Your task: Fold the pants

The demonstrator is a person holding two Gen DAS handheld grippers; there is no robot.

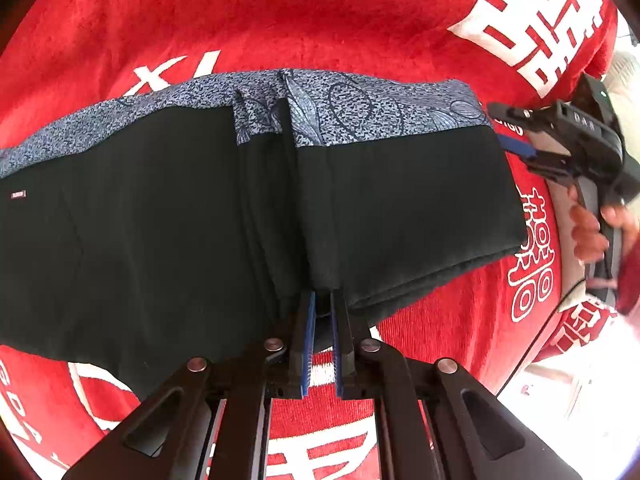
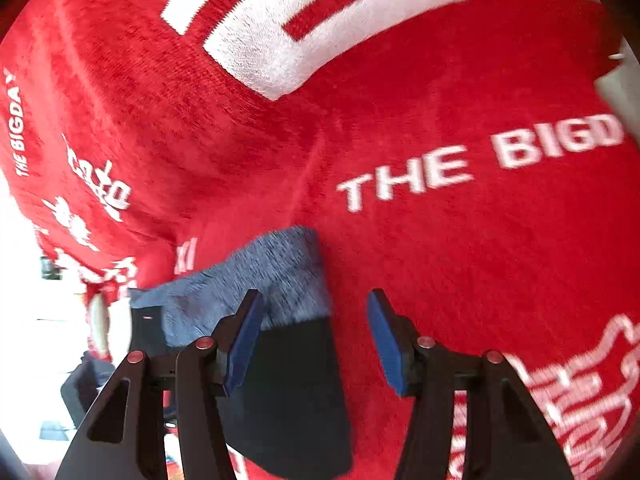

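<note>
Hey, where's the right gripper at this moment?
In the left wrist view the right gripper is at the right edge of the folded pants, beside the patterned waistband, above the red blanket.

Red blanket (image 2: 460,260) lies bare right of the pants (image 2: 288,380).

Black tools (image 1: 323,300) (image 2: 316,320) with blue pads (image 2: 244,344), silver rivets, red sleeve (image 1: 630,280).
</note>
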